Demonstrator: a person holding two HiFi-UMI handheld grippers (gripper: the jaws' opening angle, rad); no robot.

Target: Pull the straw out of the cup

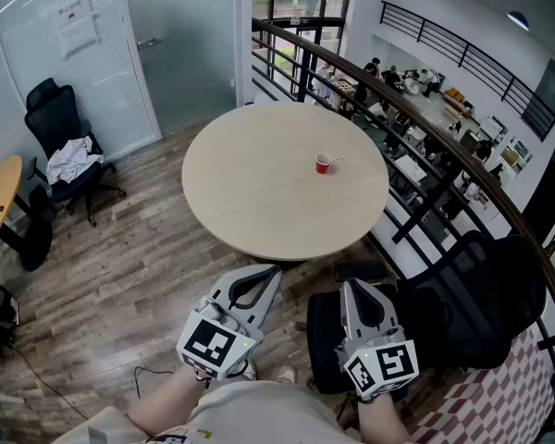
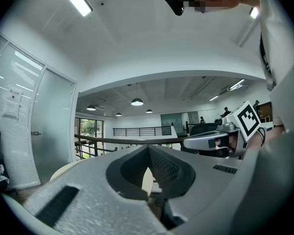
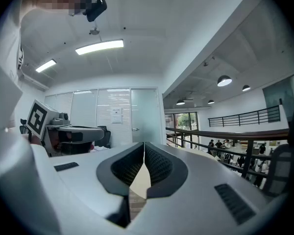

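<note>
**Standing off from the round table, both grippers closed and the cup out of reach**

Facing the round table (image 1: 259, 202) from its near side, a person holds the left gripper (image 1: 271, 273) and the right gripper (image 1: 352, 287) level and close to the body; each has its jaws pressed together with nothing between them, well short of the table's near edge. A small red cup (image 1: 323, 165) stands on the table right of its centre; a pale straw (image 1: 335, 160) leans out over the cup's rim towards the table's right edge, too small here to show more.

Both look light; the straw is probably thin and easily kinked, so a gentle pinch on the bare length just above the rim seems best; the cup could well slide or tip with the pull unless the other gripper steadies its wall.

Nothing else sits on the table. A black office chair (image 1: 486, 294) stands at the table's near right, beside the right gripper, and may crowd that arm's reach; a second chair (image 1: 60, 132) draped with white cloth sits well left of the table; a dark railing (image 1: 425, 141) curves past its far right, with people on the floor below.
</note>
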